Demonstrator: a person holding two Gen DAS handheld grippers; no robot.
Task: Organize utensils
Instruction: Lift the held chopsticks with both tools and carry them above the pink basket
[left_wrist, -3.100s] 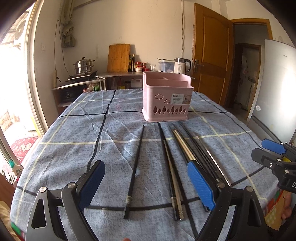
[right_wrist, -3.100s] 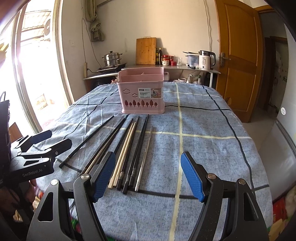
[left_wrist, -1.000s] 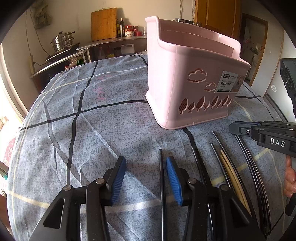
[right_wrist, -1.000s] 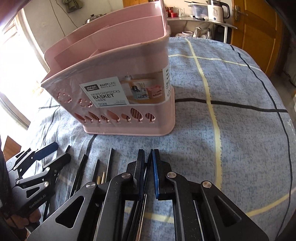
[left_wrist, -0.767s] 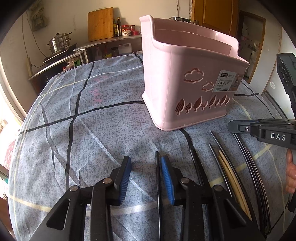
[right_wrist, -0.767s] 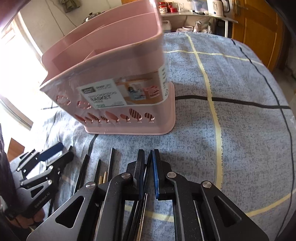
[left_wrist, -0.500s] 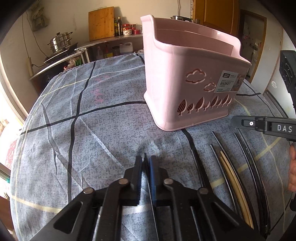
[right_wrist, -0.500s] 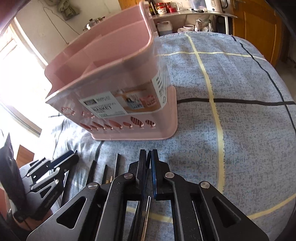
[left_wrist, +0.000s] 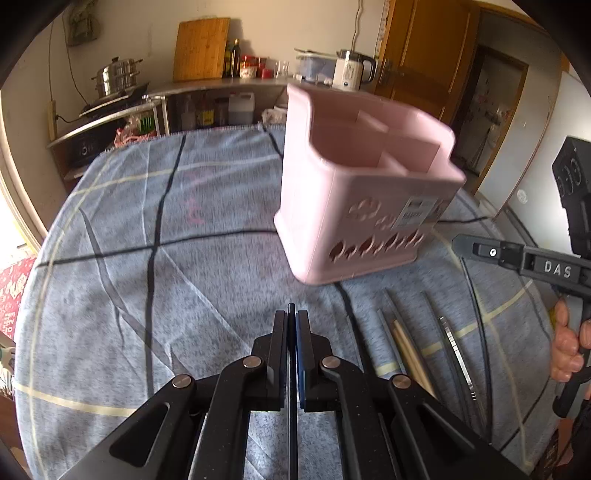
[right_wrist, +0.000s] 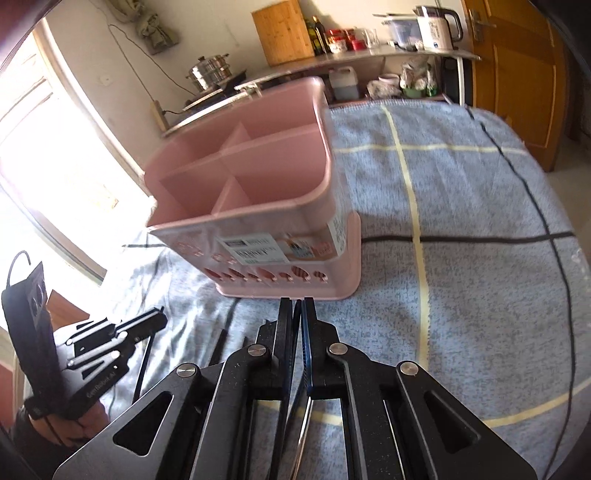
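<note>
Right wrist view: pink basket (right_wrist: 280, 221) compartments bare; both claws clamp chopsticks.

Home kitchen: steamer pot (left_wrist: 116, 75), kettle (left_wrist: 351, 74)

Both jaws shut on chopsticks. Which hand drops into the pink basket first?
Probably right. The right gripper sits just in front of the pink basket, compartments open to view. The left gripper, holding a black chopstick, sits off the basket's left corner.

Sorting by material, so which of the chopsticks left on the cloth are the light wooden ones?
The pale tan pair, lying between black chopsticks, left of the metal one.
</note>
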